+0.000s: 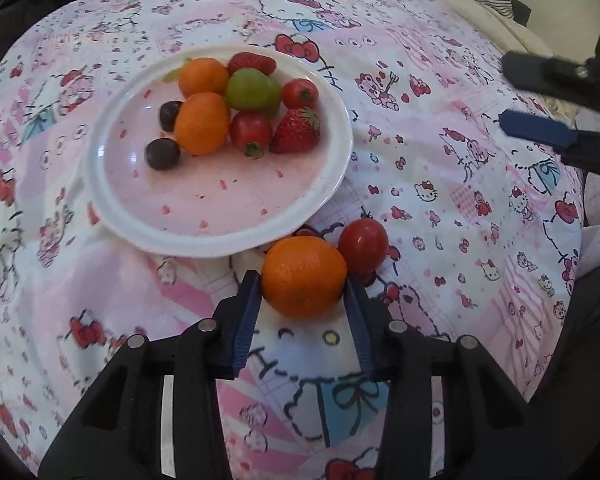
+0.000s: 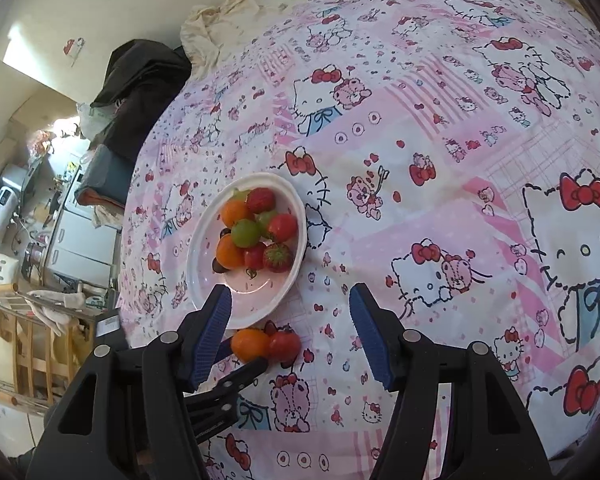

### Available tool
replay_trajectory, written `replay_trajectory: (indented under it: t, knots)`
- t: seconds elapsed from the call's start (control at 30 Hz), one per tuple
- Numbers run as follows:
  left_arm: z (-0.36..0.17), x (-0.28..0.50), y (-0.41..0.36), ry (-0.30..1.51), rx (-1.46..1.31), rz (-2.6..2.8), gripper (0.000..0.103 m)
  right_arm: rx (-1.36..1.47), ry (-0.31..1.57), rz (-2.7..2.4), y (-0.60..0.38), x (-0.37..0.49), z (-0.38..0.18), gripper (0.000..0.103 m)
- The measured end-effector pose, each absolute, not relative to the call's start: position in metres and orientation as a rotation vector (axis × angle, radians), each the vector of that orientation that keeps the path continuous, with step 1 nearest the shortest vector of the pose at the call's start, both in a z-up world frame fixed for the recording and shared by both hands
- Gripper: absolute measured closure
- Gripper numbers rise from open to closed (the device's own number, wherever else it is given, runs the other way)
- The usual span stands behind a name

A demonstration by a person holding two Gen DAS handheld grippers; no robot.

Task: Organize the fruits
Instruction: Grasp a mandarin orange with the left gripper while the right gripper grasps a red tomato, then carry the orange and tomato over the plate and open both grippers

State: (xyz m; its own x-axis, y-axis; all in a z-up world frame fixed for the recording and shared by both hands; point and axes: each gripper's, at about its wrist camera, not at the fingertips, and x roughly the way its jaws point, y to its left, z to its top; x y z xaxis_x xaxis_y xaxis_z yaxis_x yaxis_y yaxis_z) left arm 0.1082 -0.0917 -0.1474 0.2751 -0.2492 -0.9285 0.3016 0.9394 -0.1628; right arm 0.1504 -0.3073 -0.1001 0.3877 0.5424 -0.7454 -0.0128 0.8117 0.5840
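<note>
1. Left wrist view: my left gripper (image 1: 303, 280) has its two pads pressed on either side of the orange (image 1: 304, 276), which lies on the bedspread (image 1: 440, 240).
2. A cherry tomato (image 1: 363, 245) touches the orange on its far right.
3. Just beyond, far-left, sits the plate (image 1: 220, 236) of fruit, so my lift goes that way.
4. My right gripper (image 2: 290, 328) hovers open, holding nothing, further off.

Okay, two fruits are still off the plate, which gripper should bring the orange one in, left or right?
Left. The left gripper already has its pads on both sides of the orange fruit beside the plate. The right gripper hangs open and empty above the cloth.
</note>
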Motion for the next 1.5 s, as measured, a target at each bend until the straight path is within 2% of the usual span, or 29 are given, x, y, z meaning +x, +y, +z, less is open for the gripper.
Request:
replay_trajectory:
  t: [0.43,0.83,1.07,1.17,1.5]
  knots:
    - [-0.087,0.09,-0.044,1.135,-0.031,-0.237,0.066,0.504,1.201,0.418,-0.281,0.149,-0.114,0.039]
    - [-0.079,0.079,0.006,1.15,-0.127,-0.059,0.066,0.326,1.346,0.435,-0.227,0.154,-0.154,0.04]
    - [-0.082,0.078,0.008,1.138,-0.113,-0.039,0.066,0.187,1.406,0.422,-0.204,0.154,-0.177,0.055]
    - [-0.085,0.08,0.008,1.145,-0.112,-0.028,0.066,0.144,1.396,0.414,-0.201,0.155,-0.178,0.07]
    - [-0.085,0.081,0.0,1.13,-0.082,-0.03,0.066,0.227,1.339,0.463,-0.219,0.148,-0.156,0.071]
